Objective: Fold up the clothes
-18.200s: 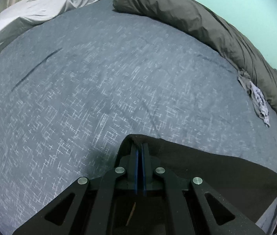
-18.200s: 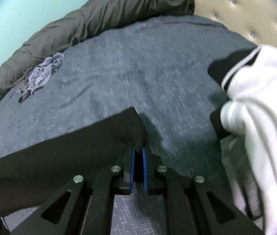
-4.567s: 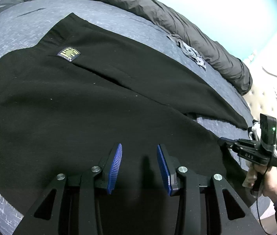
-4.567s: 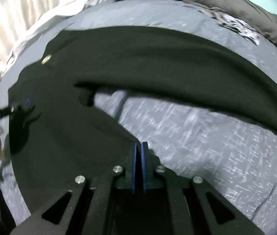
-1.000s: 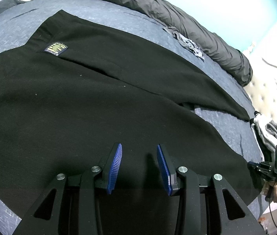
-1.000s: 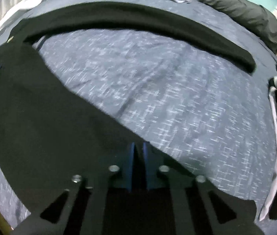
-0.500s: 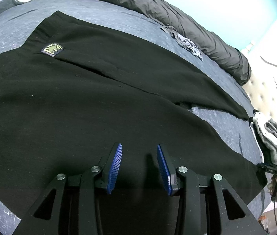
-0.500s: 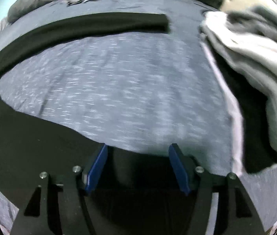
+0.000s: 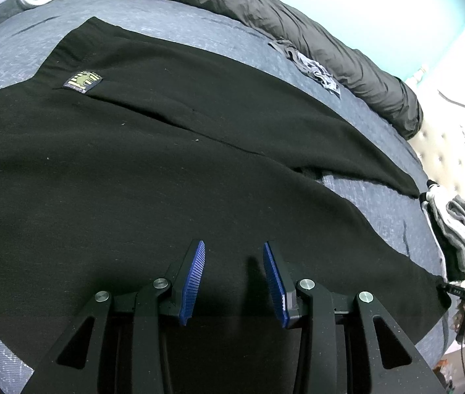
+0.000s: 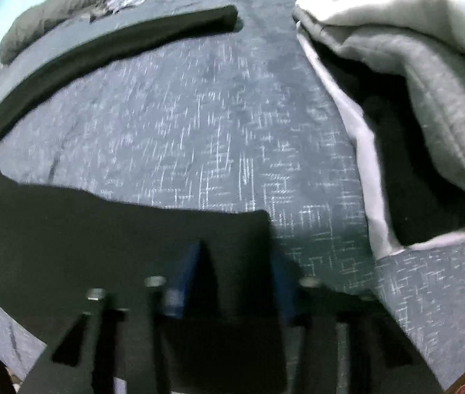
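Observation:
Black trousers lie spread flat on the blue-grey bed, a yellow patch near the waist. My left gripper hovers open over the near side of the trousers, nothing between its blue pads. In the right wrist view the near leg's cuff lies under my right gripper. Its jaws are closing, the cuff is between them, and the pads still stand apart. The far leg stretches across the bed. The right gripper also shows, small, at the cuff end in the left wrist view.
A folded pile of grey and white clothes sits just right of the cuff, close to the bed's edge. A rolled dark grey duvet runs along the far side, with a small crumpled grey garment beside it. A padded headboard stands at right.
My right gripper slid along the near leg to its cuff, rolled, let go and opened wide, then narrowed again. The clothes pile came into its view. The left gripper stayed still.

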A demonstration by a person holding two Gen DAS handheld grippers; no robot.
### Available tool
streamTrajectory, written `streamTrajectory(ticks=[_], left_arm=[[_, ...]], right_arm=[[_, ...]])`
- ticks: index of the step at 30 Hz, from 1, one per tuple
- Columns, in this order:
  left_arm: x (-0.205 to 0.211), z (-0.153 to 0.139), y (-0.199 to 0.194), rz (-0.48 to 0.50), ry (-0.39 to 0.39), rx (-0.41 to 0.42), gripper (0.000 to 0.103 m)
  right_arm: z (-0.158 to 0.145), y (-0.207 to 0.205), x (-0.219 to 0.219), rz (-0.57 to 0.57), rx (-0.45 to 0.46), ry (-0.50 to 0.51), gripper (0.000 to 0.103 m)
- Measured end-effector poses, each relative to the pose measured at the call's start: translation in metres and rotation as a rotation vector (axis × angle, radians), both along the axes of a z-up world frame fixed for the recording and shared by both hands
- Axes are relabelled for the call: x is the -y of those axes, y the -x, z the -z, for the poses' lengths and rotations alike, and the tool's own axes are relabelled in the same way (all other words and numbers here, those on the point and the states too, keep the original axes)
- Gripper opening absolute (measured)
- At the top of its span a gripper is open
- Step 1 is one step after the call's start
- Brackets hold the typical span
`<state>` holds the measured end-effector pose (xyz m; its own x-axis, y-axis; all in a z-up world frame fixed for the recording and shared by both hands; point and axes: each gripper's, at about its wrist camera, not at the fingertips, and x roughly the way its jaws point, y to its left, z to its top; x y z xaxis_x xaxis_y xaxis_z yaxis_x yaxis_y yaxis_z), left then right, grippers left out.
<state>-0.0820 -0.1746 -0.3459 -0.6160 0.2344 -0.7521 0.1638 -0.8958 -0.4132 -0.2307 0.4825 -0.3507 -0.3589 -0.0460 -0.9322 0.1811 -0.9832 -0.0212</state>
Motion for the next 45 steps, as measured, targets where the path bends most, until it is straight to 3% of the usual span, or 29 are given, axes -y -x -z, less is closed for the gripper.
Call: streamTrajectory(ticks=[1, 3, 9, 11, 14, 18, 21, 24, 30, 37, 45], left_arm=[[0.001, 0.0, -0.001, -0.001, 0.0, 0.0, 0.04], [0.001, 0.0, -0.001, -0.002, 0.002, 0.0, 0.04], [0.002, -0.001, -0.003, -0.007, 0.001, -0.003, 0.04], [0.003, 0.0, -0.003, -0.009, 0.001, -0.001, 0.04], [0.004, 0.0, -0.002, -0.013, 0.002, 0.003, 0.04], [0.001, -0.007, 0.003, -0.008, 0.013, -0.008, 0.04], [-0.007, -0.016, 0.013, 0.006, 0.024, -0.017, 0.04], [-0.016, -0.022, 0.026, 0.02, 0.036, -0.021, 0.04], [-0.04, -0.028, 0.054, 0.054, 0.056, -0.022, 0.04], [-0.069, -0.018, 0.071, 0.118, 0.091, -0.016, 0.04], [-0.074, -0.01, 0.072, 0.127, 0.09, -0.004, 0.04]], right_arm=[[0.0, -0.001, 0.001, 0.003, -0.011, -0.008, 0.018], [-0.005, -0.003, -0.006, 0.037, -0.038, 0.022, 0.009], [-0.006, -0.005, -0.019, 0.103, -0.051, 0.006, 0.008], [-0.007, -0.007, -0.016, 0.109, -0.058, -0.023, 0.012], [-0.012, -0.007, -0.01, 0.117, -0.076, -0.093, 0.035], [-0.036, -0.011, -0.002, 0.121, -0.146, -0.121, 0.038], [-0.053, -0.009, 0.012, 0.09, -0.194, -0.082, 0.04], [-0.064, 0.004, 0.033, 0.044, -0.228, 0.006, 0.052], [-0.066, 0.059, 0.054, 0.058, -0.188, 0.153, 0.054], [-0.044, 0.131, 0.072, 0.075, -0.161, 0.197, 0.057], [-0.029, 0.208, 0.048, 0.27, -0.162, 0.346, 0.057]])
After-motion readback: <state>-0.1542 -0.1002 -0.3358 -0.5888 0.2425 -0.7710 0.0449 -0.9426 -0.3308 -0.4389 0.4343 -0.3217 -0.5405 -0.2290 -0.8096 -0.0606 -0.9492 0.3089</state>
